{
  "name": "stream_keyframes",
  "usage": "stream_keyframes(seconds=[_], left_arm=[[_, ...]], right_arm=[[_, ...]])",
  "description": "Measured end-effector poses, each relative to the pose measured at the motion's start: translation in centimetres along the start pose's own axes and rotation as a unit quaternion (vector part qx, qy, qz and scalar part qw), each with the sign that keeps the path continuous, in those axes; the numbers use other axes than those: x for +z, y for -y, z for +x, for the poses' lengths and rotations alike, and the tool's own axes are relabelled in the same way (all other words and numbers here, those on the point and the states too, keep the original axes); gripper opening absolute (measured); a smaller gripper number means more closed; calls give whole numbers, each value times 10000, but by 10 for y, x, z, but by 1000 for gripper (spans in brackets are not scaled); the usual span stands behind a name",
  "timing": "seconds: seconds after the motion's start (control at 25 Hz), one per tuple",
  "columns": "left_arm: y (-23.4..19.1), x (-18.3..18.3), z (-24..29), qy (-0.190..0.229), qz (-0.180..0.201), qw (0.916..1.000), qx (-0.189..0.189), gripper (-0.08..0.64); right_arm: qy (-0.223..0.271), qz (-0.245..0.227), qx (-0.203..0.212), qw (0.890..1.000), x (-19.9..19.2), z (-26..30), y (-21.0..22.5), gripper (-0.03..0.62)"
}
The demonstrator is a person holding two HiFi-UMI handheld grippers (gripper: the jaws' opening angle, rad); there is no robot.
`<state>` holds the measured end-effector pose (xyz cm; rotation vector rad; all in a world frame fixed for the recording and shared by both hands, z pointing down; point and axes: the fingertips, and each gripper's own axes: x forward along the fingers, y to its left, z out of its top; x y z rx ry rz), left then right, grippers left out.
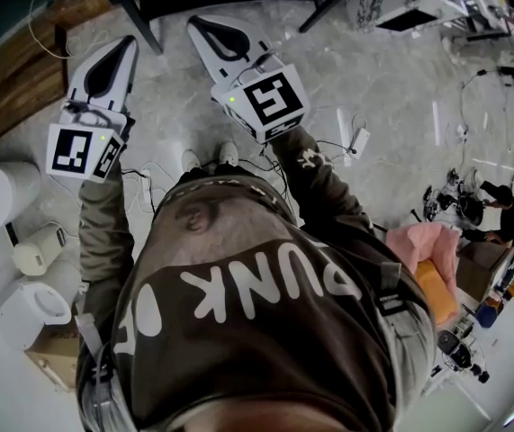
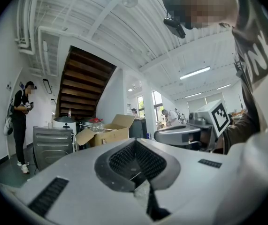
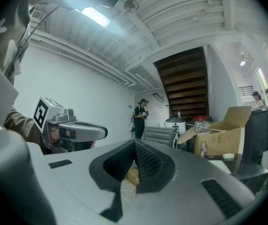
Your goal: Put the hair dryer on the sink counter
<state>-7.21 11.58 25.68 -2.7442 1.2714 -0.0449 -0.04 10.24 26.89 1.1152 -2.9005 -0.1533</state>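
Jaws of the left gripper [image 2: 134, 142] are pressed together with nothing between them, and the right gripper [image 3: 134, 143] is clenched empty too. Ahead sits an open cardboard box [image 3: 224, 135]. A grey ribbed cabinet [image 3: 159, 135] stands just left of the box, a person in black [image 3: 141, 117] further left, and a wooden staircase [image 3: 185, 86] rises above it. Where the hair dryer lies cannot be told.

The left hand-held gripper [image 1: 123, 50] and right hand-held gripper [image 1: 201, 27] hang side by side above the floor [image 1: 392, 88], round appliances [image 1: 22, 250] at the person's left, and ahead a cardboard box [image 2: 103, 135] right of a cabinet [image 2: 51, 144] below the staircase [image 2: 84, 86].
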Motion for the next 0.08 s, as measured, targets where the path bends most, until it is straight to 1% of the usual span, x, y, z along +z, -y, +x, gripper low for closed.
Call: stream_keyframes(seconds=[0.08], left_arm=[[5,1,6,-2,7,10000,-15,-6]], right_arm=[[11,8,-5,10000,0,-4,6,9]])
